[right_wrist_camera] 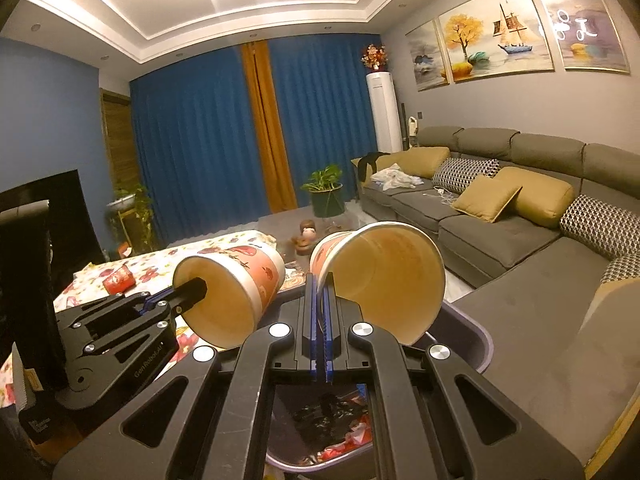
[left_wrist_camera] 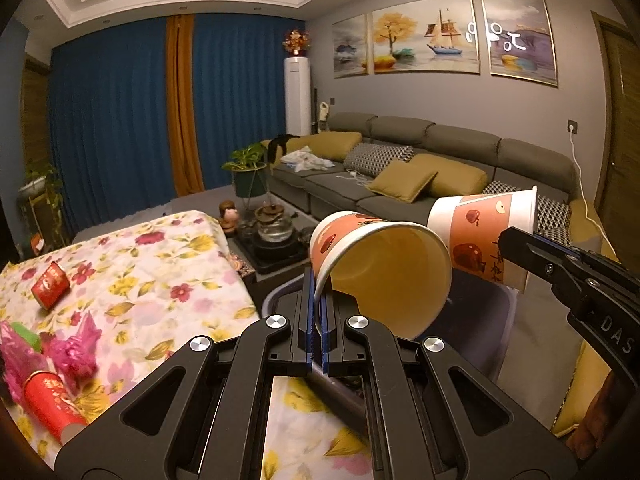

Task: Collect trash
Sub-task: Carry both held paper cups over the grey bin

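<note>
Left gripper (left_wrist_camera: 319, 308) clamps paper cup (left_wrist_camera: 384, 276) rim; right gripper (right_wrist_camera: 320, 308) clamps second cup (right_wrist_camera: 380, 280). Both over purple bin (right_wrist_camera: 468, 336): centre mouths above opening, tilt, then release.

Left tongs (left_wrist_camera: 319, 300): clamped on paper cup (left_wrist_camera: 384, 276) rim
Right tongs (left_wrist_camera: 520, 244): gripping second cup (left_wrist_camera: 480, 236)
Surface (left_wrist_camera: 160, 272): red cans (left_wrist_camera: 50, 285) lying

Counter (left_wrist_camera: 168, 280): one can (left_wrist_camera: 50, 285) toward its far left part, a second can (left_wrist_camera: 52, 404) at the near left, crumpled wrappers (left_wrist_camera: 60, 352) between them. Bin (right_wrist_camera: 472, 344): just right of the counter, litter (right_wrist_camera: 340, 440) inside. Two paper cups above the bin, side by side: left cup (right_wrist_camera: 236, 292), right cup (right_wrist_camera: 384, 276). Sofa (right_wrist_camera: 500, 232): right of the bin, along the wall. Potted plant (right_wrist_camera: 326, 190): beyond the counter, before the curtains (right_wrist_camera: 192, 152).
</note>
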Action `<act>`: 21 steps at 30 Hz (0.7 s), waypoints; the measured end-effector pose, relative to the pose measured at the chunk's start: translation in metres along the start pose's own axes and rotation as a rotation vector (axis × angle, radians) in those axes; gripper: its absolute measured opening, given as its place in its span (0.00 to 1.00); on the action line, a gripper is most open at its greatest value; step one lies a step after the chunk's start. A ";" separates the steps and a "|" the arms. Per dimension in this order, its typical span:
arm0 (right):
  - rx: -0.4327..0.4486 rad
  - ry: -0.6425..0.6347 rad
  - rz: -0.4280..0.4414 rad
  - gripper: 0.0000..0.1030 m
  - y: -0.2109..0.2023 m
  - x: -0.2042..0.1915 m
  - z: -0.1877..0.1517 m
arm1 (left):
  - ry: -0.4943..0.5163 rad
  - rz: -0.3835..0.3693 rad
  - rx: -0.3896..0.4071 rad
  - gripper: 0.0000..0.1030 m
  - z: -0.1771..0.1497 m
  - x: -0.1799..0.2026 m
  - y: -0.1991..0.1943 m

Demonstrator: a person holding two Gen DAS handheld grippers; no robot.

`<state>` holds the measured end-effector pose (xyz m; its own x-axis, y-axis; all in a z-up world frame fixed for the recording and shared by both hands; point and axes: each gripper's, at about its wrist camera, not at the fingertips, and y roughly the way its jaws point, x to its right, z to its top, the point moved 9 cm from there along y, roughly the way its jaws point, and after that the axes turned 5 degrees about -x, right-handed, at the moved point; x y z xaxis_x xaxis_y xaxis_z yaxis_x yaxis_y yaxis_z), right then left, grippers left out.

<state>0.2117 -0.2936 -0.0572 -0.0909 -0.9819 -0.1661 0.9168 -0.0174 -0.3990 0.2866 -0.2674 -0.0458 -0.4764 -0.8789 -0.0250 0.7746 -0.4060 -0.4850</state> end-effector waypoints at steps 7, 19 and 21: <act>-0.008 0.017 -0.004 0.03 0.004 0.000 -0.003 | 0.003 -0.018 -0.004 0.02 0.000 0.004 0.010; -0.021 0.032 -0.004 0.03 0.011 0.004 0.000 | 0.016 -0.028 -0.020 0.02 -0.001 0.012 0.025; -0.023 0.034 -0.005 0.03 0.012 0.005 -0.002 | 0.014 -0.030 -0.024 0.02 -0.001 0.012 0.027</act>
<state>0.2215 -0.2980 -0.0640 -0.1090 -0.9749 -0.1940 0.9073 -0.0178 -0.4202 0.3018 -0.2886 -0.0600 -0.5052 -0.8627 -0.0220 0.7496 -0.4260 -0.5066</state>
